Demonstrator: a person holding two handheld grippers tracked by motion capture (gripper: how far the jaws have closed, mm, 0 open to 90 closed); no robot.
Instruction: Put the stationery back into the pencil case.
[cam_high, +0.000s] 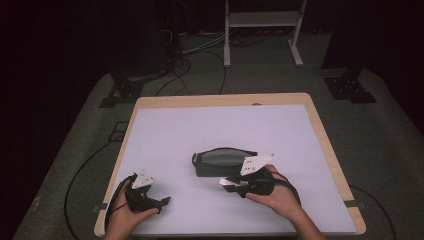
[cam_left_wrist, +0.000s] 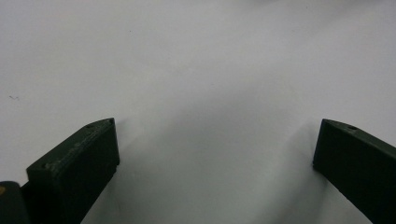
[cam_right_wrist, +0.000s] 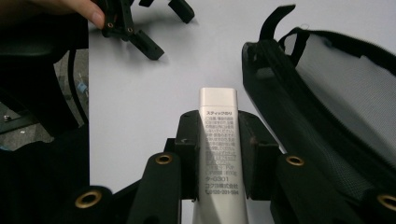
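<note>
The right gripper (cam_right_wrist: 218, 140) has its fingers (cam_right_wrist: 189, 140) clenched on a white glue stick (cam_right_wrist: 218, 144), which juts forward between them just above the counter (cam_right_wrist: 154, 102). Just beside it lies a black mesh pouch (cam_right_wrist: 322, 107), its zipped edge facing the stick. Farther off, the left gripper (cam_high: 150, 197) hovers over bare counter with its fingers (cam_left_wrist: 79, 163) spread wide, grasping nothing.
</note>
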